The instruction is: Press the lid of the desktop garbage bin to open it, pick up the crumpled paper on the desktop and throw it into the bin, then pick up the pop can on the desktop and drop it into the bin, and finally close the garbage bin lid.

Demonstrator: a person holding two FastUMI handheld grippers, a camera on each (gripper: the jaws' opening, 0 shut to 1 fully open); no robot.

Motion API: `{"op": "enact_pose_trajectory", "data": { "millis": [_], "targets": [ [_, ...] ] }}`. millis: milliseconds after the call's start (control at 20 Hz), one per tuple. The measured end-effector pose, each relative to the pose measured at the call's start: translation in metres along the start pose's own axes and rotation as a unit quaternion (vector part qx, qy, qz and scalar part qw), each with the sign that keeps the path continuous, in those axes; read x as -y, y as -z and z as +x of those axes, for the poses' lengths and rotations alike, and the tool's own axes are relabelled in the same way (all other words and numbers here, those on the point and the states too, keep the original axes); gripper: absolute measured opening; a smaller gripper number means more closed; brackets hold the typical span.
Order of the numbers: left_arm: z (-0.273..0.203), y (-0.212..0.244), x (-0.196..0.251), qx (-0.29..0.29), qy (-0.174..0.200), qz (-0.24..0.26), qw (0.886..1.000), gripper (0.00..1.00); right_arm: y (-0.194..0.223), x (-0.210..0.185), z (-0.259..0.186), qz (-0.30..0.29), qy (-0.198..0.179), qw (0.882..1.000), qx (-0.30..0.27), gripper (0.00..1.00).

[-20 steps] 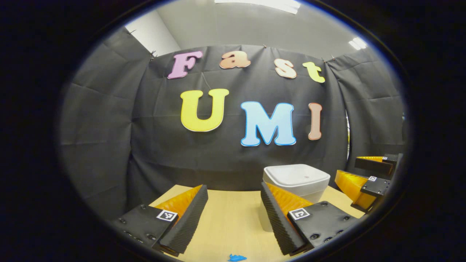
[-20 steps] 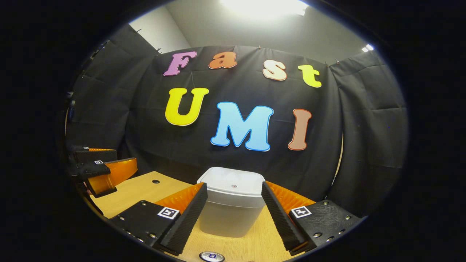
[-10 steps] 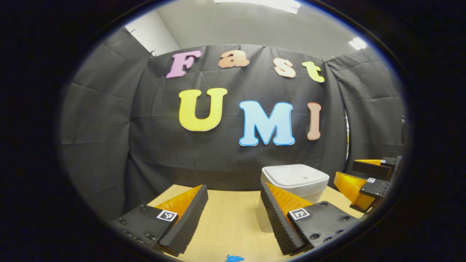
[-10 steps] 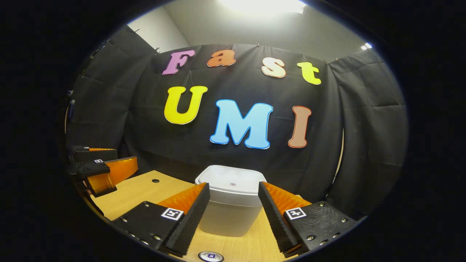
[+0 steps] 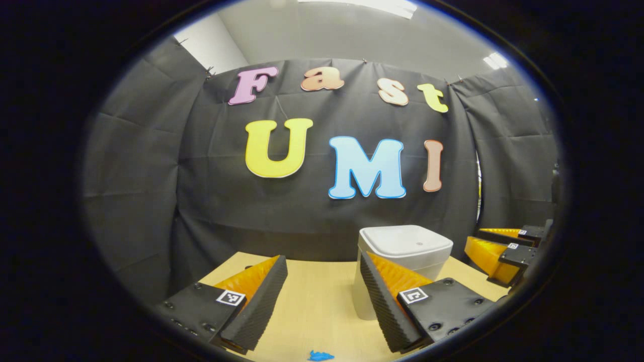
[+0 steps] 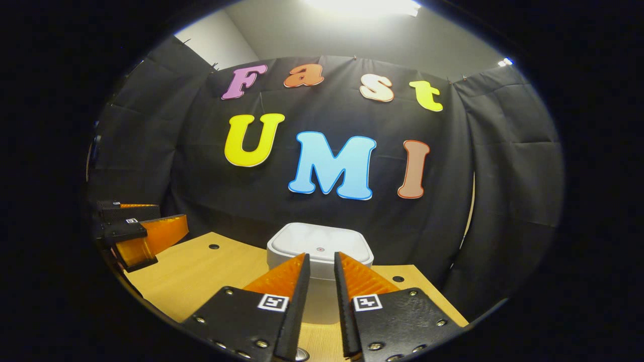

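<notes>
Task barely starting: bin [image 6: 320, 251] sitting on the desk [image 6: 201, 271] with lid [image 6: 320, 242] down, right gripper [image 6: 322, 281] nearly closed, empty, nearing it; left gripper [image 5: 322, 291] waiting open; blue paper [image 5: 320, 356] and can lying unbinned.

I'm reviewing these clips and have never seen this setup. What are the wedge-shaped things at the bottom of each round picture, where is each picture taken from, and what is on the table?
Each wedge pair is a handheld two-finger gripper, one in each of a person's hands. A camera rides on each, looking along its fingers. In the left gripper view, the left gripper is wide open and holds nothing; the right gripper shows at the right edge. In the right gripper view, the right gripper has its fingers nearly together, nothing between them, in front of the white bin, whose lid is shut. On the wooden table lie a blue scrap and a can top.
</notes>
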State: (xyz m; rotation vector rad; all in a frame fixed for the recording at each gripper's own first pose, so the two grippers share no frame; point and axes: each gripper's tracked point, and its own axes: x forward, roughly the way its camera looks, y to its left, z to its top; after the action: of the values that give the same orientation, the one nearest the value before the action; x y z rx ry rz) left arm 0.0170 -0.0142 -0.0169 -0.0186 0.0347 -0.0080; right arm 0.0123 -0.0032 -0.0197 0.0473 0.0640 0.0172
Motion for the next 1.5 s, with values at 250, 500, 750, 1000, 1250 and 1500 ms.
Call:
{"op": "enact_pose_trajectory", "data": {
  "millis": [250, 500, 750, 1000, 1250, 1500],
  "targets": [
    [-0.001, 0.004, 0.002, -0.004, 0.0, -0.004, 1.0, 0.96, 0.002, 0.008, 0.006, 0.0, 0.013, 1.0, 0.0, 0.03],
    [0.0, 0.009, 0.004, -0.008, 0.0, -0.006, 1.0, 0.96, 0.009, 0.002, 0.0, 0.023, 0.0, 1.0, -0.006, 0.0],
    [0.003, 0.01, 0.004, -0.009, -0.001, -0.004, 1.0, 0.95, 0.018, -0.011, 0.004, 0.051, -0.035, 0.998, -0.027, 0.0],
    [0.007, 0.011, 0.007, -0.01, 0.001, -0.002, 1.0, 0.96, 0.019, -0.013, 0.018, 0.045, -0.049, 0.997, -0.032, 0.0],
    [0.011, 0.013, 0.002, -0.013, -0.004, 0.002, 1.0, 0.96, 0.013, -0.002, 0.055, 0.037, -0.04, 0.998, -0.025, 0.0],
    [0.005, 0.016, -0.008, -0.016, -0.021, 0.003, 1.0, 0.96, 0.027, 0.014, 0.094, 0.057, -0.021, 0.997, -0.053, 0.0]
  ]
}}
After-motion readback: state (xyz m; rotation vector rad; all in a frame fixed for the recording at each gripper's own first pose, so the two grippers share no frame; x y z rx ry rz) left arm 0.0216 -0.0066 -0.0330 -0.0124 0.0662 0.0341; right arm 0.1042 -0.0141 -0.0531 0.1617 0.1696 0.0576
